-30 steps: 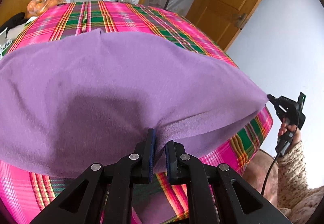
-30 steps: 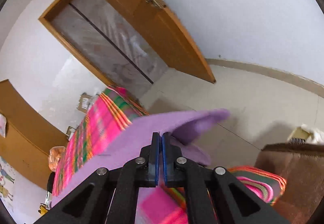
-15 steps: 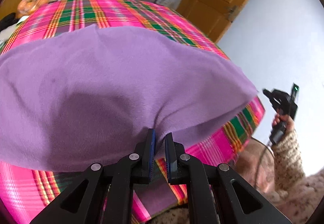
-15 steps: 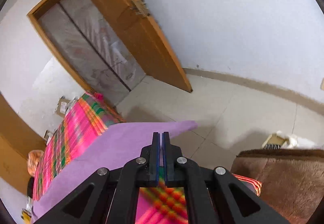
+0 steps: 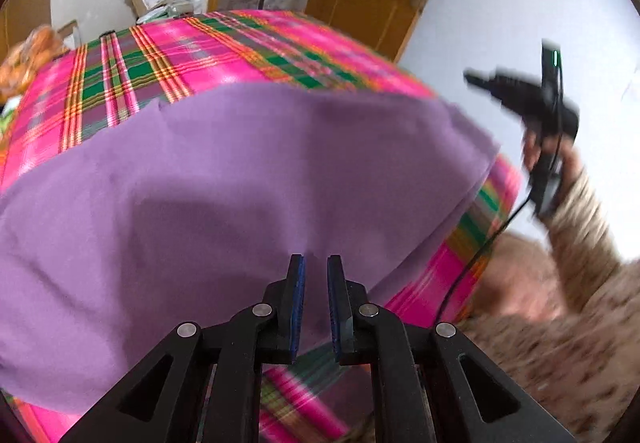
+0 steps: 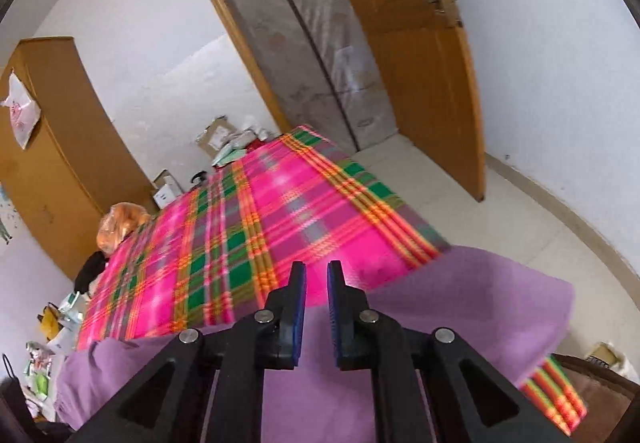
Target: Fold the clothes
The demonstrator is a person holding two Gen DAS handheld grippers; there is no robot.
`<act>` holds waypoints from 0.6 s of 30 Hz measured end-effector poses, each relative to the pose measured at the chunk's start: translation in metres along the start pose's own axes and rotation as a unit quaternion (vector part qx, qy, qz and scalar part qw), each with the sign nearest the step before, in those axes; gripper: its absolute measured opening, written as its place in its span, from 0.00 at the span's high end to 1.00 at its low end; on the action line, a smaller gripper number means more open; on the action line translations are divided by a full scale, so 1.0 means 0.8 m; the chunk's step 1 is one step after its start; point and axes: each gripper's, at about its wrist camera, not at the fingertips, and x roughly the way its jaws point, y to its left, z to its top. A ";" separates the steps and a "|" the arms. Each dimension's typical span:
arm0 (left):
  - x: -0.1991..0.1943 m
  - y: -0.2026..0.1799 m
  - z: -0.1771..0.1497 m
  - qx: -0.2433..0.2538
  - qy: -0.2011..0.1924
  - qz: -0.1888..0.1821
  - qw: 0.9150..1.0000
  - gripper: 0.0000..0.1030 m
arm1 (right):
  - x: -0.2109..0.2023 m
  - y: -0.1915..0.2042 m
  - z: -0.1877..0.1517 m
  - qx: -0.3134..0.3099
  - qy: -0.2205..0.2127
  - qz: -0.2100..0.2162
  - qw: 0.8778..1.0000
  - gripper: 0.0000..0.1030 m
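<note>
Left wrist view: both grippers, left (image 5: 316, 263) and right (image 6: 316, 271), hang with jaws parted and empty above the purple garment (image 5: 240, 183), which lies spread on the plaid bedspread (image 6: 260, 227), apparently just laid flat for folding.

Both pictures are bright with soft daylight. The edges bend round and go black in the corners. In the left wrist view the right side is smeared with blur, and a soft dark shadow lies on the purple cloth (image 5: 224, 179) near the middle.
</note>
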 end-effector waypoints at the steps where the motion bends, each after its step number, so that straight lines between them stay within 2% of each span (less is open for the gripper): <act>1: -0.004 0.002 -0.001 0.001 -0.008 0.006 1.000 0.89 | 0.004 0.007 -0.001 -0.006 0.006 0.005 1.000 0.87; 3: -0.013 0.007 0.000 0.001 -0.029 0.016 0.999 0.89 | 0.015 0.023 -0.006 -0.019 0.022 0.017 0.999 0.87; 6: -0.039 0.015 0.011 0.004 -0.086 0.039 0.996 0.89 | 0.030 0.048 -0.014 -0.039 0.046 0.034 0.998 0.87; 10: -0.079 0.025 0.027 0.018 -0.164 0.087 0.983 0.89 | 0.021 0.074 -0.026 -0.072 0.056 0.037 0.995 0.87; 12: -0.098 0.032 0.033 0.019 -0.199 0.115 0.973 0.89 | 0.005 0.082 -0.023 -0.082 0.045 0.036 0.995 0.87; 14: -0.123 0.046 0.037 0.005 -0.238 0.153 0.959 0.89 | -0.020 0.084 -0.016 -0.089 0.023 0.029 0.995 0.87; 16: -0.151 0.066 0.039 -0.031 -0.276 0.184 0.943 0.89 | -0.044 0.082 -0.008 -0.090 0.004 0.020 0.996 0.87; 18: -0.179 0.088 0.035 -0.067 -0.308 0.198 0.928 0.89 | -0.070 0.077 -0.001 -0.088 -0.017 0.009 0.996 0.87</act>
